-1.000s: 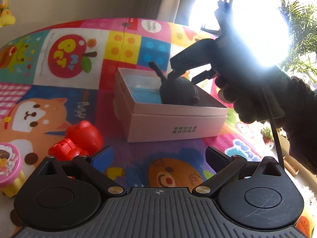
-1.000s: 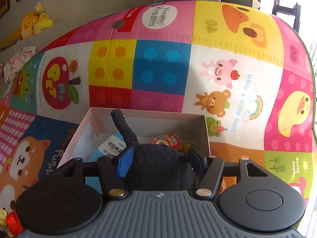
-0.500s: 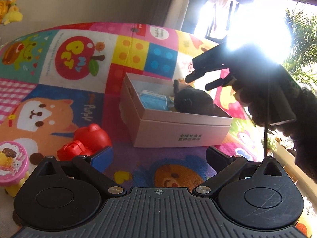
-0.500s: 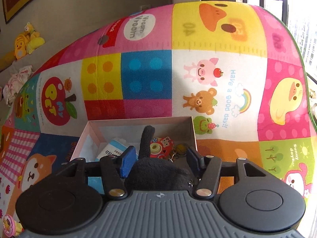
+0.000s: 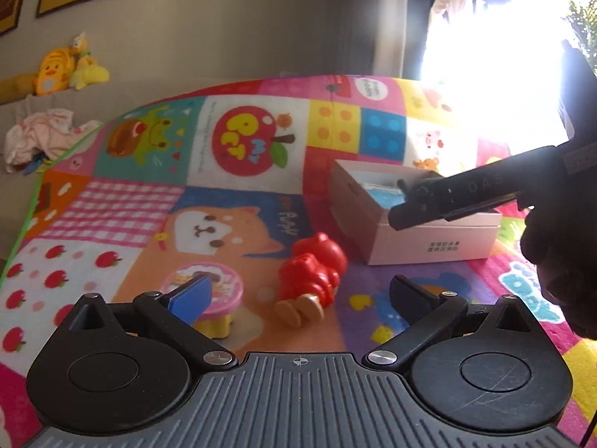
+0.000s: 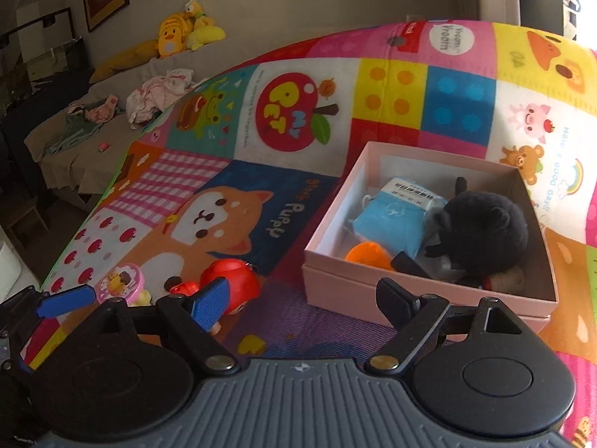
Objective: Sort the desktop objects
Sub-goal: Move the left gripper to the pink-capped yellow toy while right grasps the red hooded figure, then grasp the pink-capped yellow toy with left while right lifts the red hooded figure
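Note:
A pink box [image 6: 410, 291] sits on the colourful mat and holds a black plush toy [image 6: 481, 231], a blue packet [image 6: 395, 220] and an orange piece [image 6: 367, 255]. A red figure toy [image 5: 311, 272] and a pink-topped round toy [image 5: 209, 291] lie on the mat left of the box [image 5: 433, 242]. My left gripper [image 5: 298, 295] is open and empty just behind the two toys. My right gripper [image 6: 304, 302] is open and empty, in front of the box. It also shows in the left wrist view [image 5: 447, 201], in front of the box.
The mat's green left edge [image 6: 123, 156] borders a sofa with clothes [image 6: 160, 93] and yellow plush toys [image 6: 183, 33]. Bright window glare fills the right of the left wrist view.
My right gripper let go of the black plush toy in the box, opened and drew back. My left gripper swung left, bringing the red figure and pink toy between its fingers' line.

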{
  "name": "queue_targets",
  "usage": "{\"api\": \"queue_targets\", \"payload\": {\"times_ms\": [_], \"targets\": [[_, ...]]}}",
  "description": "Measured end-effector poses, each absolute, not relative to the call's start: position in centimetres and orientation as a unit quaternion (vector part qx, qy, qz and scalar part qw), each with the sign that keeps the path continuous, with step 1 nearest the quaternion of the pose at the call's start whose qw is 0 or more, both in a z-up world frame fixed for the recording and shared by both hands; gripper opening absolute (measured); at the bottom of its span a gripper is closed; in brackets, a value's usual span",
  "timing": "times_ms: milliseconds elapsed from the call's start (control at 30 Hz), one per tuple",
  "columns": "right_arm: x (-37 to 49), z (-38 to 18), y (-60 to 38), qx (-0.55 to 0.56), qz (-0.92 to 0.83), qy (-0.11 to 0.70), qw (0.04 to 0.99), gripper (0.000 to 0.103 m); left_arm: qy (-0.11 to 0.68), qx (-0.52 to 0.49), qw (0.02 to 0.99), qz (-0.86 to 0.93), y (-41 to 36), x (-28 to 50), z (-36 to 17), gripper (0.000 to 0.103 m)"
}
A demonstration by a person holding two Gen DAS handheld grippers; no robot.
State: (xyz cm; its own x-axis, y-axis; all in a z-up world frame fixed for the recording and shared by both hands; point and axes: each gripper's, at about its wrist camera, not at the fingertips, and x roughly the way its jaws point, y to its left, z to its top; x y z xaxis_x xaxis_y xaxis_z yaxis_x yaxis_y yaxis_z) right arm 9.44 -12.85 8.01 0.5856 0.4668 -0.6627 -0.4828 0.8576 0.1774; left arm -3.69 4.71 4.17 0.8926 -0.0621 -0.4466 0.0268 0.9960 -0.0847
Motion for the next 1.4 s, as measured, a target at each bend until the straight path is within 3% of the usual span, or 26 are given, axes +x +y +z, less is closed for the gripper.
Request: {"api": "queue_targets", "payload": {"times_ms": [267, 400, 833, 900, 933, 1067, 1300, 1400], "targets": [[13.1, 4.4, -8.4, 0.093, 0.273, 0.455, 0.843, 0.087, 0.255, -0.048, 0.964, 0.063, 8.8, -4.4, 3.4, 0.103], [12.9, 4.2, -8.2, 0.097, 0.292, 0.460, 0.833, 0.064, 0.262, -0.053, 0.962, 0.054, 9.0, -4.5, 3.1, 0.103], [4.6, 7.5, -20.6, -0.083, 0.166, 0.399, 0.898, 0.063, 0.278, -0.059, 0.959, 0.019, 6.9, -3.7, 2.4, 0.103], [3.7, 7.4, -21.8, -0.124, 0.136, 0.388, 0.903, 0.049, 0.278, -0.056, 0.959, 0.009, 6.2, -3.5, 2.5, 0.103], [3.3, 7.2, -22.4, -0.136, 0.128, 0.382, 0.905, 0.049, 0.278, -0.055, 0.959, 0.004, 5.7, -3.3, 2.5, 0.103], [2.7, 6.3, -22.6, -0.132, 0.140, 0.373, 0.908, 0.049, 0.278, -0.042, 0.960, -0.015, 4.0, -3.1, 2.8, 0.103], [0.0, 6.1, -20.1, -0.101, 0.217, 0.329, 0.913, 0.071, 0.272, -0.016, 0.962, -0.007, 3.0, -3.5, 4.1, 0.103], [-0.7, 6.3, -20.5, -0.086, 0.218, 0.321, 0.918, 0.074, 0.269, -0.008, 0.963, 0.016, 3.7, -3.3, 4.2, 0.103]]}}
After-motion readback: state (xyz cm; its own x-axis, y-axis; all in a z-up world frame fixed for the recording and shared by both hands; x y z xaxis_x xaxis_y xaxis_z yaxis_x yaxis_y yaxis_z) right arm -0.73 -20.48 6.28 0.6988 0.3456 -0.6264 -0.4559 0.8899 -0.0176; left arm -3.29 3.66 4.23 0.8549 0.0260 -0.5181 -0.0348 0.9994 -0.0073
